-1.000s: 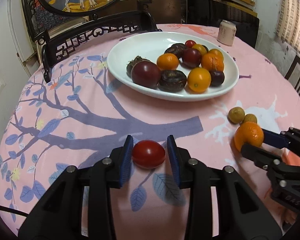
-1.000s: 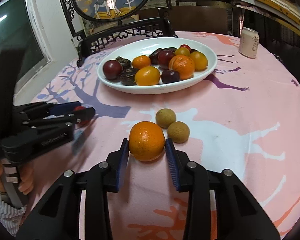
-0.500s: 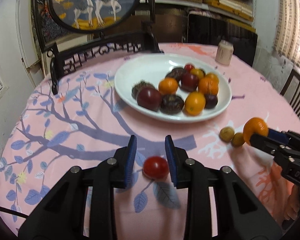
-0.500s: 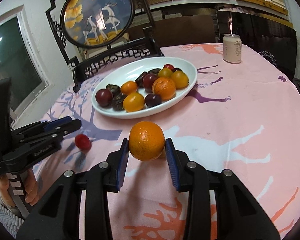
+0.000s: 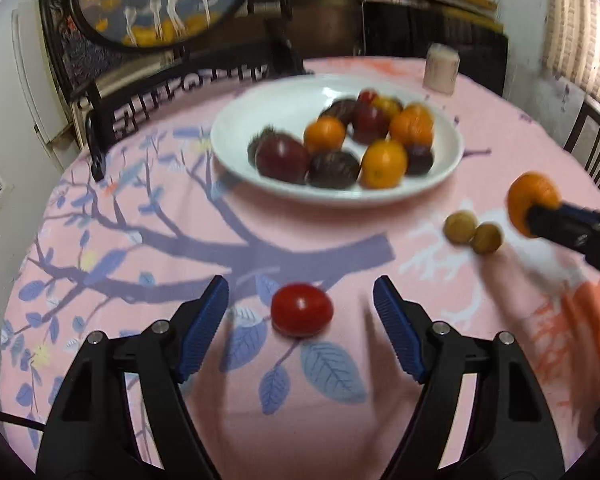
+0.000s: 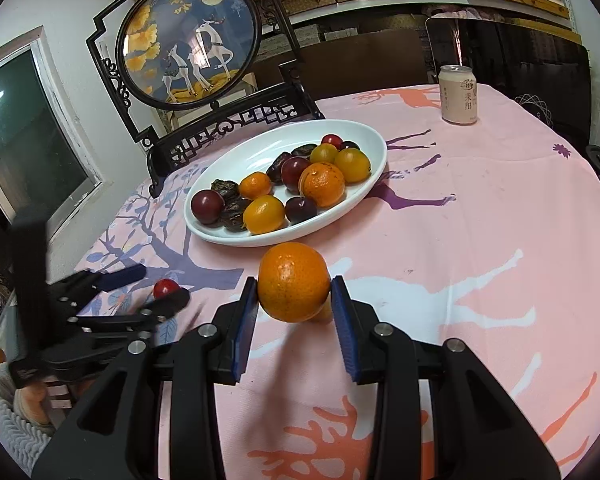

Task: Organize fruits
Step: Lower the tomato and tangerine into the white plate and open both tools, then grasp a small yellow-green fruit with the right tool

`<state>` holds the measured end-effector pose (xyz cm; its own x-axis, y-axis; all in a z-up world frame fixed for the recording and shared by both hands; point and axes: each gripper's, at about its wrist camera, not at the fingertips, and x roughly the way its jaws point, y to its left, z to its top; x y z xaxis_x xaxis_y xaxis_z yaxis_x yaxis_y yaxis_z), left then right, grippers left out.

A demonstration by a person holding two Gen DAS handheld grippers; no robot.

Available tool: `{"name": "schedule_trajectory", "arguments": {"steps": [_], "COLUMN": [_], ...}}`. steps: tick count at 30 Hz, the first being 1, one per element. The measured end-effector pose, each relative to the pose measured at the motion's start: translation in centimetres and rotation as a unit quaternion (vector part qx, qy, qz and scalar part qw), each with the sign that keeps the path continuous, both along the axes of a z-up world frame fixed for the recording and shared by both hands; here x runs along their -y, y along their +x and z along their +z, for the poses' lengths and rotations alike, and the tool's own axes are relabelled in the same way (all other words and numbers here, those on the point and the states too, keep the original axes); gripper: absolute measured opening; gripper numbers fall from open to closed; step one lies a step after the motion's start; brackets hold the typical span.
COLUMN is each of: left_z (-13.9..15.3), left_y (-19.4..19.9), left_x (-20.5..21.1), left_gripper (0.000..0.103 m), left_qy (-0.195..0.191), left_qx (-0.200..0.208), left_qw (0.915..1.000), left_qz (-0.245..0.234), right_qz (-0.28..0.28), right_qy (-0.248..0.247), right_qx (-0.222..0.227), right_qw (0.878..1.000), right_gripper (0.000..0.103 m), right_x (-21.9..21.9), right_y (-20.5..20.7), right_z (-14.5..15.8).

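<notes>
Left gripper [image 5: 300, 308] now spread wide, small red tomato [image 5: 302, 310] dropped back onto pink tree-print tablecloth [image 5: 148, 216] short of white oval plate of fruit [image 5: 260, 116], needing re-grasp | right gripper [image 6: 294, 306] clamped on lifted round orange [image 6: 293, 287], nearing plate | drink can [image 6: 458, 94], carved chair behind plate
</notes>
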<state>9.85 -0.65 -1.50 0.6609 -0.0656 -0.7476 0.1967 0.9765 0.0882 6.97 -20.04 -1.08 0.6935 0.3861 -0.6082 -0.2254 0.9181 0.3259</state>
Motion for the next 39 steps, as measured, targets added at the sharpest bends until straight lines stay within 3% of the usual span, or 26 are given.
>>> {"name": "schedule_trajectory", "arguments": {"steps": [1, 3, 4, 9, 13, 18, 20, 22, 23, 24, 26, 28, 32, 39], "left_z": [-0.1, -0.3, -0.6, -0.2, 2.8, 6.0, 6.2, 5.8, 5.3, 4.8, 4.0, 3.9, 4.5, 4.5], "left_y": [0.2, 0.3, 0.3, -0.4, 0.1, 3.9, 5.8, 7.6, 8.5, 9.0, 9.3, 9.2, 8.9, 6.3], "left_x": [-0.2, -0.4, -0.4, 0.3, 1.5, 2.7, 2.7, 2.3, 1.9, 1.5, 0.9, 0.5, -0.8, -1.6], "left_gripper": [0.069, 0.037, 0.033, 0.033, 0.033, 0.033, 0.034, 0.043, 0.059, 0.068, 0.069, 0.069, 0.073, 0.085], "left_qy": [-0.011, -0.021, -0.022, -0.015, -0.002, -0.009, -0.011, -0.010, -0.013, -0.025, -0.029, -0.023, -0.060, -0.056], "left_qx": [-0.005, -0.012, -0.017, -0.004, 0.038, 0.065, 0.065, 0.062, 0.057, 0.054, 0.042, 0.043, 0.042, 0.055], "left_qw": [0.9999, 0.9997, 0.9996, 0.9998, 0.9992, 0.9978, 0.9978, 0.9977, 0.9977, 0.9973, 0.9982, 0.9982, 0.9964, 0.9948], "left_qz": [-0.002, -0.006, -0.006, -0.013, -0.016, -0.011, 0.003, 0.024, 0.035, 0.042, 0.031, 0.036, 0.043, 0.064], "right_qz": [0.000, 0.001, 0.001, -0.003, -0.006, -0.003, 0.004, 0.006, 0.002, 0.001, -0.001, -0.012, -0.020, -0.014], "right_qy": [0.001, 0.003, 0.004, 0.014, 0.023, -0.004, -0.009, -0.010, -0.005, 0.007, 0.013, 0.014, 0.038, 0.035], "right_qx": [0.000, 0.002, 0.002, 0.007, 0.009, 0.022, 0.026, 0.027, 0.030, 0.035, 0.034, 0.040, 0.035, 0.031], "right_qw": [1.000, 1.000, 1.000, 1.000, 1.000, 1.000, 1.000, 1.000, 1.000, 0.999, 0.999, 0.999, 0.998, 0.999], "right_gripper": [0.037, 0.037, 0.037, 0.037, 0.037, 0.037, 0.037, 0.038, 0.039, 0.047, 0.060, 0.060, 0.060, 0.060], "right_x": [0.0, 0.1, 0.1, 0.5, 0.6, -0.9, -2.1, -3.0, -3.3, -3.3, -2.9, -1.8, 0.0, 0.6], "right_y": [0.0, -0.1, -0.2, -0.3, 0.7, 4.0, 6.0, 7.9, 8.8, 9.4, 10.0, 9.9, 9.0, 5.5], "right_z": [0.0, 0.1, 0.2, 0.4, 1.2, 3.3, 3.8, 3.5, 3.1, 2.5, 1.8, 1.7, 2.2, 2.2]}}
